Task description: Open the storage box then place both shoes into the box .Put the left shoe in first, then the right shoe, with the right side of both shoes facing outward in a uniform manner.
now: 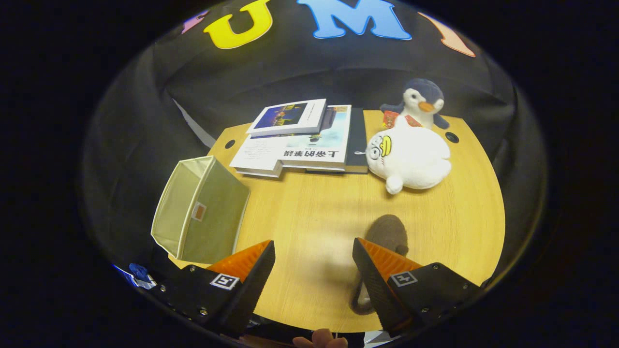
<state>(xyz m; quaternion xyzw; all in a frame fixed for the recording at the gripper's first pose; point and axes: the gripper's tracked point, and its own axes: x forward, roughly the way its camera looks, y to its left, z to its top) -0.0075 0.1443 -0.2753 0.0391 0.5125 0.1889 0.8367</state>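
Above the table point(309, 212), the claw point(313, 268) hangs (fingers apart, empty).

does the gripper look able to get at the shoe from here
Probably yes: the gripper is open, and the brown shoe lies right by one of its fingers on bare table, nothing between.

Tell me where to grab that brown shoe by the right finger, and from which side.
The gripper is open, holding nothing. The brown shoe lies on the table partly behind the right finger, its rounded end pointing toward the white plush. Probably best to shift right and come down from above, closing across its narrow width. Its near end is hidden, so the collar cannot be judged.
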